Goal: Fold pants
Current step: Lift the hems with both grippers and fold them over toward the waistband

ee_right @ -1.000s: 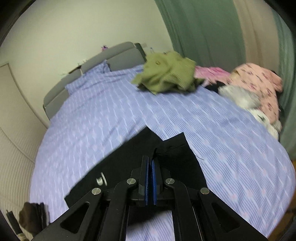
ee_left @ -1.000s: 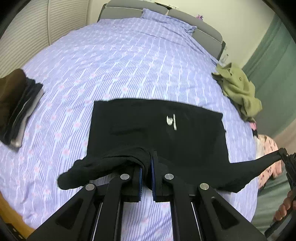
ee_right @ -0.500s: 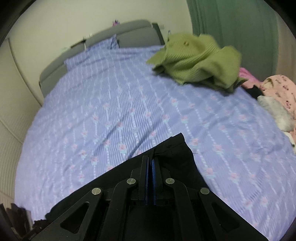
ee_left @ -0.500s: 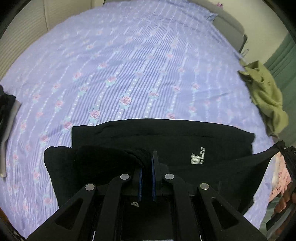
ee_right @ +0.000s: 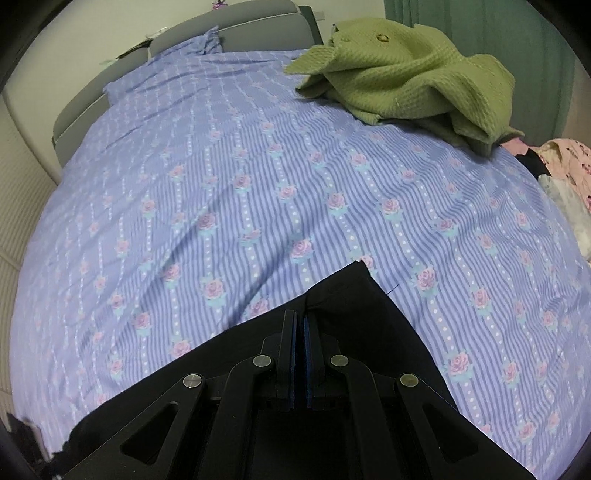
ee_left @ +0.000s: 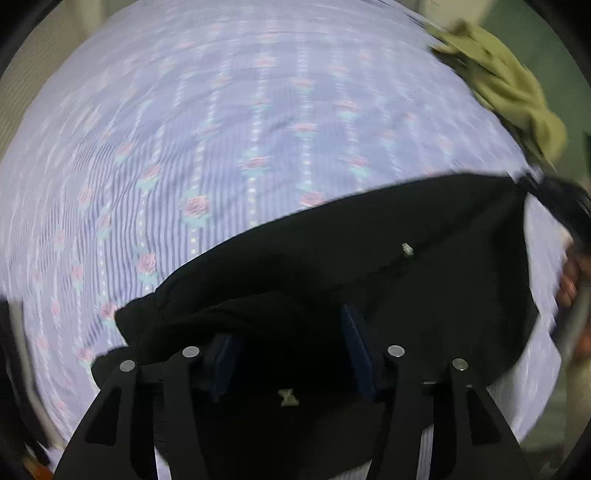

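Observation:
The black pants lie folded on the bed, a small white label showing on top. My left gripper points steeply down over their near left part. Its jaws are opening, the blue pads stand apart, and bunched black cloth lies loose between them. In the right wrist view my right gripper is shut on the pants' corner, low over the bedcover. In the left wrist view, that corner is stretched to the far right, where a person's hand shows, blurred.
The purple striped, rose-patterned bedcover spreads beyond the pants. A green knitted garment lies at the back right, pink and white clothes at the right edge. The grey headboard is at the far end.
Both grippers came down and forward, laying the lifted pants edge over the rest of the pants. The left jaws went from shut on the cloth to apart, and the right stayed shut.

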`<action>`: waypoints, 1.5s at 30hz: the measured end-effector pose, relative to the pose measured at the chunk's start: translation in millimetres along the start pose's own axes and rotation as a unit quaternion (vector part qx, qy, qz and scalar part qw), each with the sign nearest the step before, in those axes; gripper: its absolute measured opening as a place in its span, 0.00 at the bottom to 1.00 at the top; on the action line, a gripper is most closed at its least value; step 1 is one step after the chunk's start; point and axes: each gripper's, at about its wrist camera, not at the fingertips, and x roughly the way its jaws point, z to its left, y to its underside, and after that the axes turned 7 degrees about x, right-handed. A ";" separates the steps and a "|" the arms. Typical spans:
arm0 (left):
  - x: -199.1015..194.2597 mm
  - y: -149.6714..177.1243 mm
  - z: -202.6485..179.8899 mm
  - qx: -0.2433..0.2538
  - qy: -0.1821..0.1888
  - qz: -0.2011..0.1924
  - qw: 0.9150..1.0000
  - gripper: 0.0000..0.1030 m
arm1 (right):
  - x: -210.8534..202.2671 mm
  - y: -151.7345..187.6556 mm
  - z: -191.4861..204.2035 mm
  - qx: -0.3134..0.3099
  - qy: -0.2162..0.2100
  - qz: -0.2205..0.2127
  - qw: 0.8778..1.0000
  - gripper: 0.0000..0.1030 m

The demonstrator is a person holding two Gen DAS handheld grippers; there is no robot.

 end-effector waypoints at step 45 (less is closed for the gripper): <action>99.7 -111.0 -70.4 0.219 0.122 -0.007 0.968 0.56 | 65.4 -15.8 -38.7 -0.100 -0.042 0.058 0.992 0.41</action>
